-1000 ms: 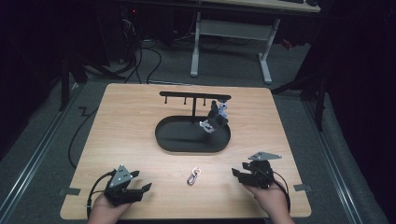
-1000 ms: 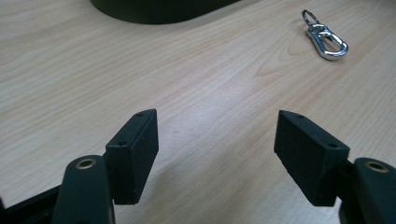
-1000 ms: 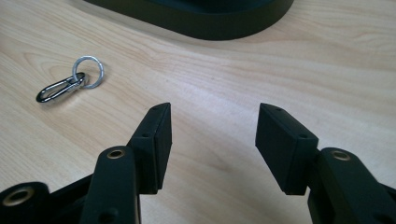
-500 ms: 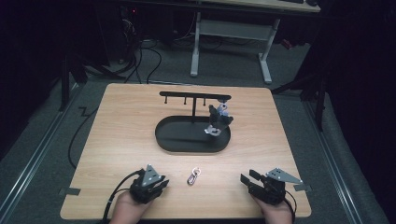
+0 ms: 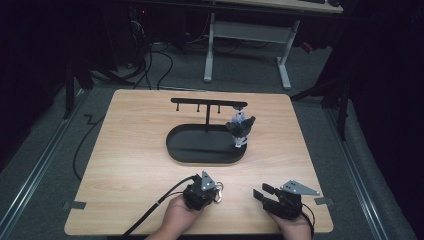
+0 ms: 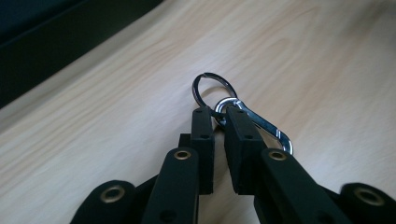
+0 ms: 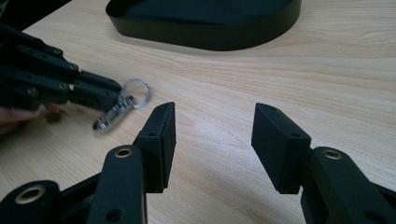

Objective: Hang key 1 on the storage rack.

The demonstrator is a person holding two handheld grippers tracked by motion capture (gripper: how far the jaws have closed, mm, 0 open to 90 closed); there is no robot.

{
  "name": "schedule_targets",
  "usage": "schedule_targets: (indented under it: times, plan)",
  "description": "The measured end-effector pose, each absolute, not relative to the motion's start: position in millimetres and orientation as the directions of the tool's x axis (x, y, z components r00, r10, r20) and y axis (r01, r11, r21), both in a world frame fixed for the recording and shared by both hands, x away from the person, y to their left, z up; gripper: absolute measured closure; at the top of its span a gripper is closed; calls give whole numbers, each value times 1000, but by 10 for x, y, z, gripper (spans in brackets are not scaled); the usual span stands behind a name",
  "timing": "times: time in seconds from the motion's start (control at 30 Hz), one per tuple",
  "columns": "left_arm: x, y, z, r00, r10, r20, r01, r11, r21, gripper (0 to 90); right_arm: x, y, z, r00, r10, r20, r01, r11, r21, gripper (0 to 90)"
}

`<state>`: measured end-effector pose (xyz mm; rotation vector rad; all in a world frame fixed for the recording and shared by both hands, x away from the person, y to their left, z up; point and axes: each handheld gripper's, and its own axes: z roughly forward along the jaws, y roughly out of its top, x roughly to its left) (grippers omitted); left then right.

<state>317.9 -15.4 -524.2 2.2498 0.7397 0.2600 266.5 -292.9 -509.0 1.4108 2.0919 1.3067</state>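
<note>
A silver carabiner keychain (image 6: pixel 267 129) with a split ring (image 6: pixel 205 84) lies on the wooden table near its front edge. My left gripper (image 6: pixel 218 122) has its jaws pressed together on the small link between ring and clip. The high view shows the left gripper (image 5: pixel 213 193) over the keychain (image 5: pixel 219 191). My right gripper (image 5: pixel 261 193) rests to its right, open, with nothing between its fingers. In the right gripper view, the right gripper (image 7: pixel 212 126) points at bare wood, and the keychain (image 7: pixel 120 110) sits in the left gripper (image 7: pixel 112 91) at the left.
A black oval tray (image 5: pixel 200 150) with a T-shaped hook rack (image 5: pixel 207 104) stands mid-table. A small dark and white figure charm (image 5: pixel 240 128) hangs from the rack's right end. The tray's rim (image 7: pixel 205 37) lies ahead of the right gripper.
My left gripper moved right along the front edge to the keychain and shut on it. The right gripper shifted slightly left and stayed open.
</note>
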Motion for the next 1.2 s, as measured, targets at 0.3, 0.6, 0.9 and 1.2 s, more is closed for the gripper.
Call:
schedule_targets:
  times: [0.3, 0.6, 0.9, 1.2]
  plan:
    - [3032, -615, -5245, 864, 491, -111, 408, -553, 727, 793, 2679, -2943, -5096, -467, 852, 236, 595, 106, 797, 510]
    - [3139, 226, -5187, 807, 589, -42, 416, -517, 748, 706, 2666, -2629, -5136, -504, 833, 228, 634, 178, 753, 461]
    - [3065, 1486, -5253, 669, 737, -100, 508, -354, 786, 679, 2854, -2218, -5225, -476, 874, 93, 652, 281, 704, 483]
    - [3084, 1603, -5214, 702, 705, -99, 475, -361, 802, 662, 2816, -2317, -5173, -449, 887, 106, 666, 253, 701, 622]
